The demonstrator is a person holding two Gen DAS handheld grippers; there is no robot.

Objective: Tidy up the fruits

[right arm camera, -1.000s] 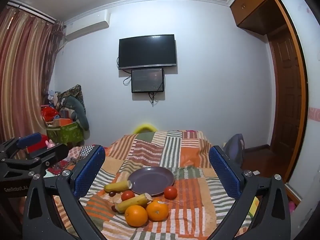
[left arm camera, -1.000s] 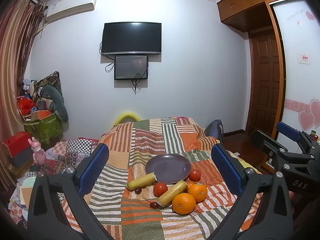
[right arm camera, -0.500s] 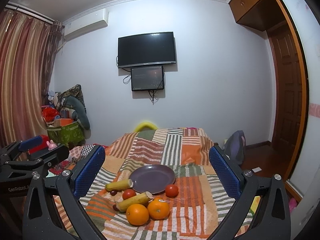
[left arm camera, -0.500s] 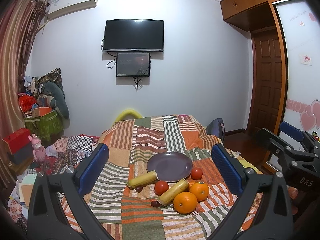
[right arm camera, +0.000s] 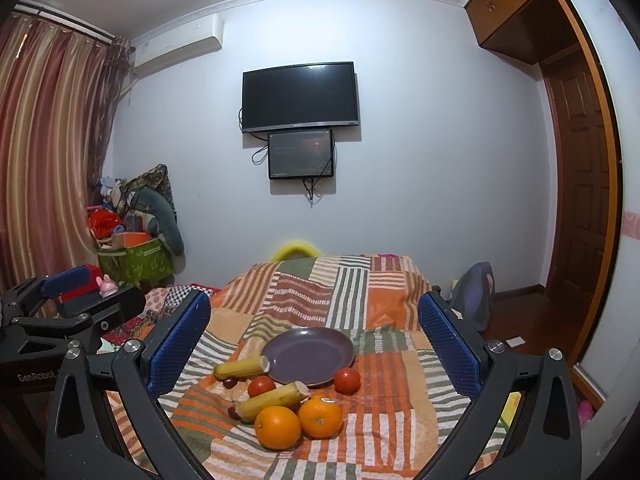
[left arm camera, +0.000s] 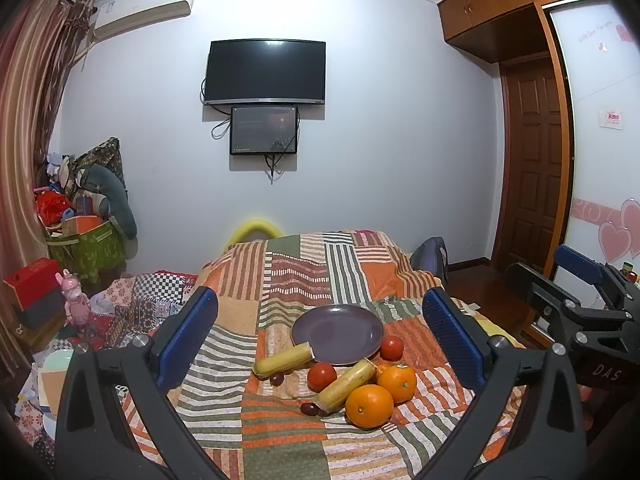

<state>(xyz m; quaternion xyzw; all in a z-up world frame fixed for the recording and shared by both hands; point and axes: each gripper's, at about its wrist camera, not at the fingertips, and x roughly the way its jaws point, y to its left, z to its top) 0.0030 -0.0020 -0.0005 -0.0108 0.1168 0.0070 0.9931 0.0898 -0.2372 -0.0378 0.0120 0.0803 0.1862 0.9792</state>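
A bedroom with a pale wall, a wall-mounted television [left arm camera: 264, 72] and a bed under a striped patchwork quilt [left arm camera: 304, 276] that carries everything. On the quilt, from left to right: a yellow stalk [left arm camera: 283, 360] lying with its long axis running left-low to right-high, its cut end touching the rim of the purple plate [left arm camera: 337, 334]; a small dark fruit [left arm camera: 277, 379] just beside it; a red tomato [left arm camera: 322, 376]; a second stalk [left arm camera: 346, 386] angled the same way, with another dark fruit [left arm camera: 308, 408] at its near end; two oranges [left arm camera: 369, 406] touching each other nearest the cameras; and a second tomato [left arm camera: 391, 347] beside the plate's right edge. The plate holds nothing, so the sorting looks not yet begun.

The left claw [left arm camera: 320, 344] hangs above the near end of the bed with its jaws spread wide and nothing between them; the fruit lies ahead and below, slightly right of its centre line. The right claw [right arm camera: 314, 354], likewise wide open and empty, sits level beside it, the pile almost dead ahead between its blue pads [right arm camera: 178, 344]. Judging by that, the right one seems slightly better lined up for the near oranges, the left for the left-hand stalk.
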